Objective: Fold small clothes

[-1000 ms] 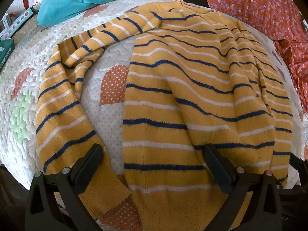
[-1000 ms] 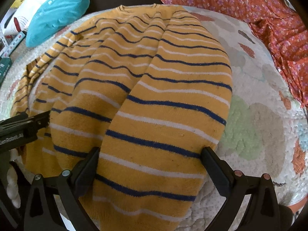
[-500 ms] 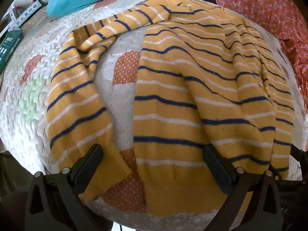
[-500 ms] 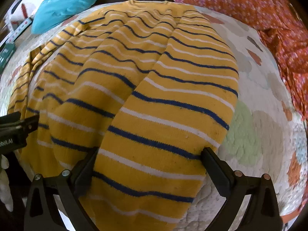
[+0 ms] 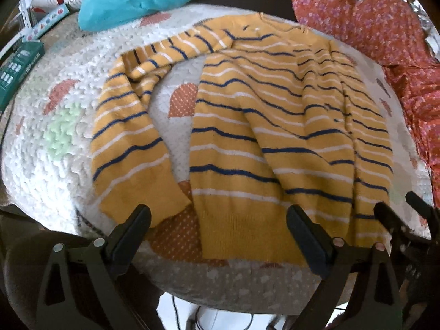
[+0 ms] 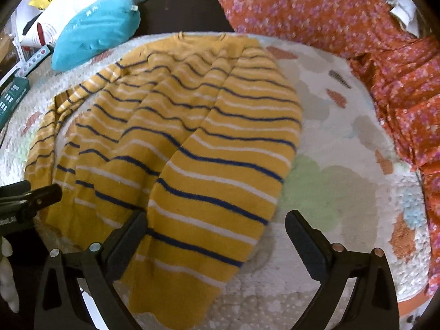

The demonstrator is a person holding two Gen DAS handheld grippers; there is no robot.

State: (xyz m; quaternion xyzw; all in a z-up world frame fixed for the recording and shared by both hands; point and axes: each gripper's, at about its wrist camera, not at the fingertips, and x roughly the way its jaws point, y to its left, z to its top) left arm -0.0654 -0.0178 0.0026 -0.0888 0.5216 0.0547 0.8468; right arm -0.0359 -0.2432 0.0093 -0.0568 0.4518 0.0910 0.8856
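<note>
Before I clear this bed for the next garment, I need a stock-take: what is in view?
Mustard knitted sweater with navy and white stripes: one, spread mid-quilt, one sleeve folded across its body.
White quilt with coloured patches: one, underneath.
Orange floral cloth: one, far right.
Teal plastic-wrapped pack: one, far left.
Green box: one, left edge.
Left gripper: black, jaws open at the hem.
Right gripper: black, jaws open over the folded sleeve.

The left gripper [image 5: 218, 231] and the right gripper [image 6: 216, 229] look the same: black plastic, 2 angular fingers with flat pads, and 2 round silver screws on each finger's triangular, hollow base.
</note>
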